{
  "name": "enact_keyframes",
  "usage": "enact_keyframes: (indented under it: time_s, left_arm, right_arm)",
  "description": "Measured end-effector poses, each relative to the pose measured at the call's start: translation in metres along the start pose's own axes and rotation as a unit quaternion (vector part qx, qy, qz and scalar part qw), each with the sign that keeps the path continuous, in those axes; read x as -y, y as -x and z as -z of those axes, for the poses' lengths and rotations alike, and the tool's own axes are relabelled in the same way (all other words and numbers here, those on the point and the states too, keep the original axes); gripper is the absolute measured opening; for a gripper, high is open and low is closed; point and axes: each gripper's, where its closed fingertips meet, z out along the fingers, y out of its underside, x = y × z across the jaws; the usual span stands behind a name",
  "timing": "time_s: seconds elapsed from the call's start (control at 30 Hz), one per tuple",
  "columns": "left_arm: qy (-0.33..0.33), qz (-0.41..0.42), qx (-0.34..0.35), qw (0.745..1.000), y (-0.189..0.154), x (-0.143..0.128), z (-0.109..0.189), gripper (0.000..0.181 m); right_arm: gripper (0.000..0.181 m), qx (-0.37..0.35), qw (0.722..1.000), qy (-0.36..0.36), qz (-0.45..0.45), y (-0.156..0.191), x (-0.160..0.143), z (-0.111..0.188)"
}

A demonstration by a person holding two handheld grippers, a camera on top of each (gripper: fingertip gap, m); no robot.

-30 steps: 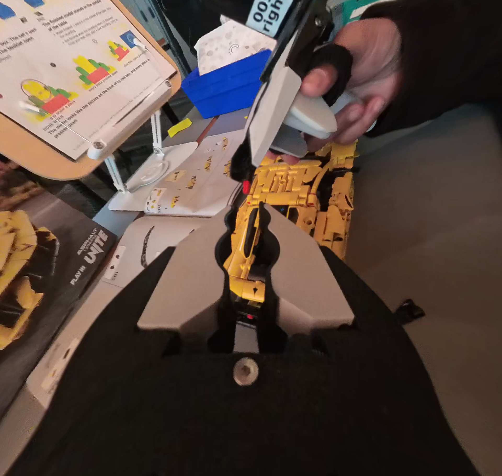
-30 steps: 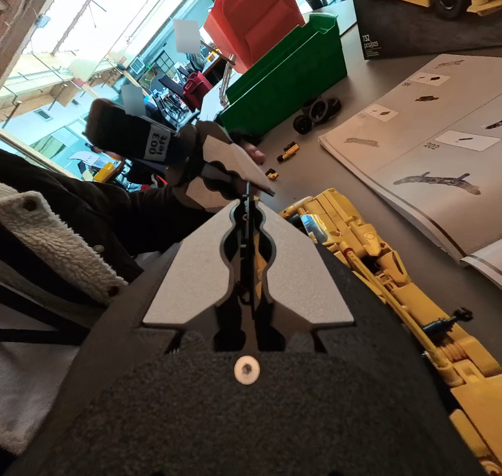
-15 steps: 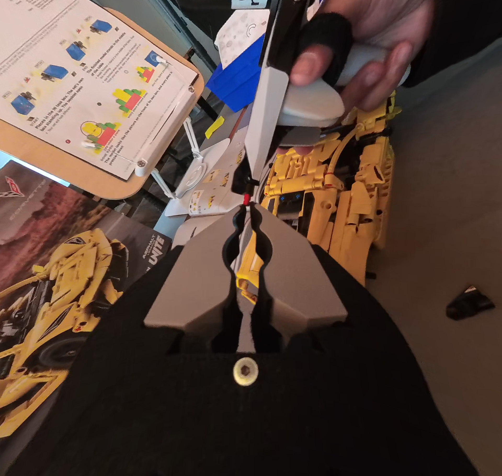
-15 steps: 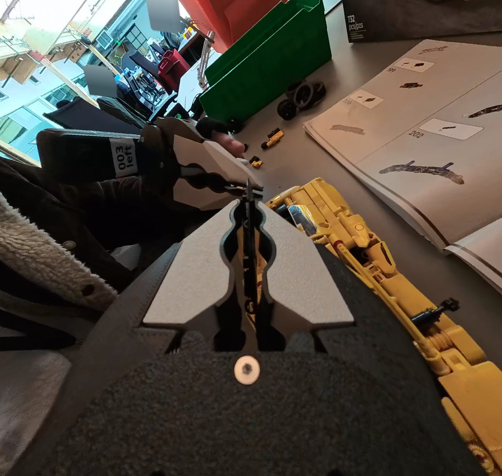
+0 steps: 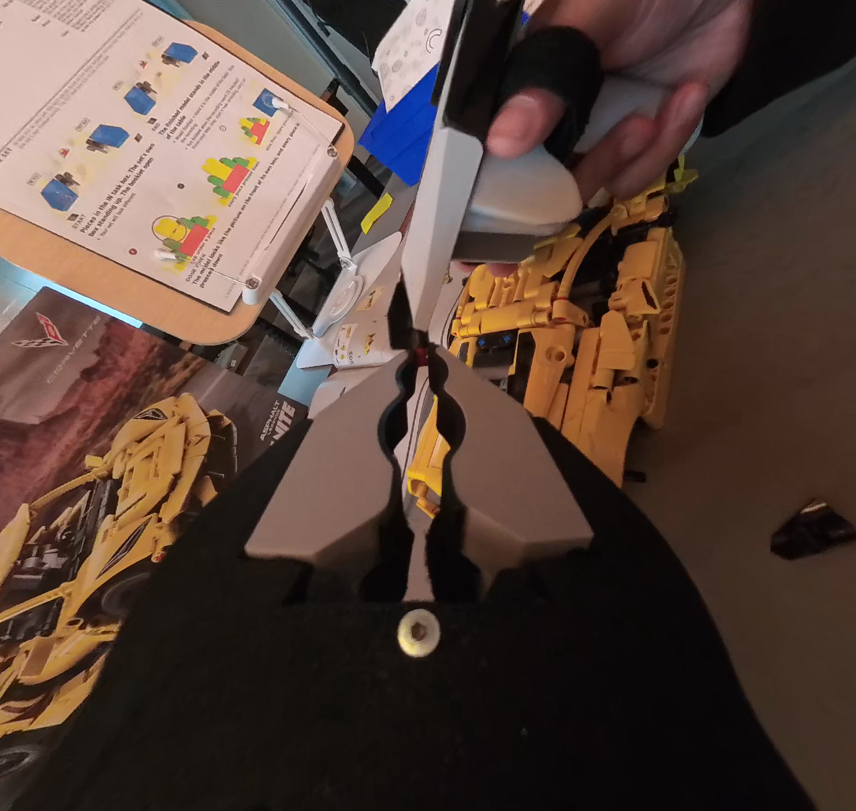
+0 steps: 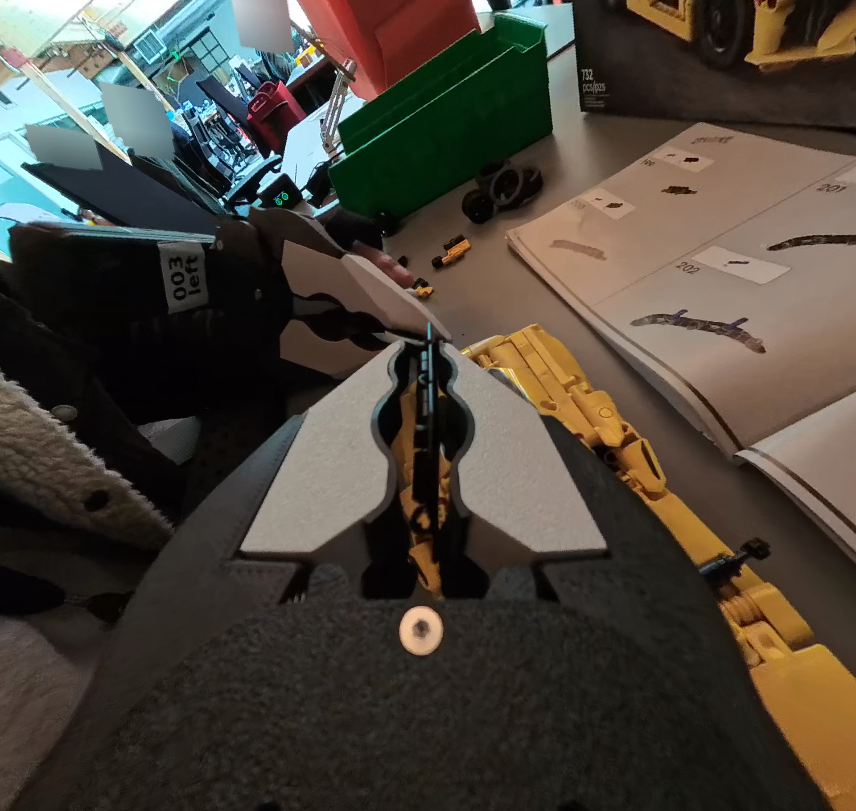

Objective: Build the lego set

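Over the last second the left claw [image 5: 420, 357] has risen tip to tip with the right claw [image 6: 428, 349], closed on a small red piece [image 5: 420, 354] against the right's thin black part [image 6: 427, 400], above the yellow car [image 5: 583, 344] on the table [image 5: 764, 372], so a join looks imminent.

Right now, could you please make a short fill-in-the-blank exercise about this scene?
1. The half-built car is ____ in colour.
2. The bin behind the loose black wheels is ____.
3. The open instruction booklet lies on the ____.
4. The right gripper pinches a thin ____ piece.

Missing words: yellow; green; table; black
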Motion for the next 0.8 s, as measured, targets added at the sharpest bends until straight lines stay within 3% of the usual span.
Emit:
enact_keyframes:
  time_s: [0.27, 0.47, 0.53, 0.6, 0.7, 0.8]
  left_arm:
    - [-0.002, 0.003, -0.002, 1.000, -0.002, 0.003, 0.000, 0.004]
    - [-0.018, 0.145, -0.083, 0.986, 0.008, 0.008, 0.023, 0.008]
    - [0.006, 0.239, -0.191, 0.952, -0.015, 0.009, 0.047, 0.027]
    - [0.029, 0.293, -0.286, 0.912, -0.051, 0.009, 0.074, 0.031]
    - [0.078, 0.266, -0.294, 0.915, -0.088, -0.015, 0.084, 0.031]
    - [0.110, 0.270, -0.314, 0.904, -0.111, -0.027, 0.078, 0.031]
  right_arm:
    - [0.007, -0.004, 1.000, 0.010, 0.016, 0.001, -0.003, -0.002]
    - [0.007, 0.011, 1.000, -0.016, 0.001, 0.005, 0.010, 0.010]
    - [0.007, 0.001, 1.000, -0.018, 0.003, 0.009, 0.014, 0.021]
    - [0.007, 0.003, 1.000, -0.020, 0.024, 0.024, 0.010, 0.034]
    - [0.007, 0.012, 0.999, -0.031, 0.035, 0.035, -0.006, 0.044]
    - [0.007, 0.077, 0.995, -0.064, 0.001, 0.048, -0.009, 0.044]
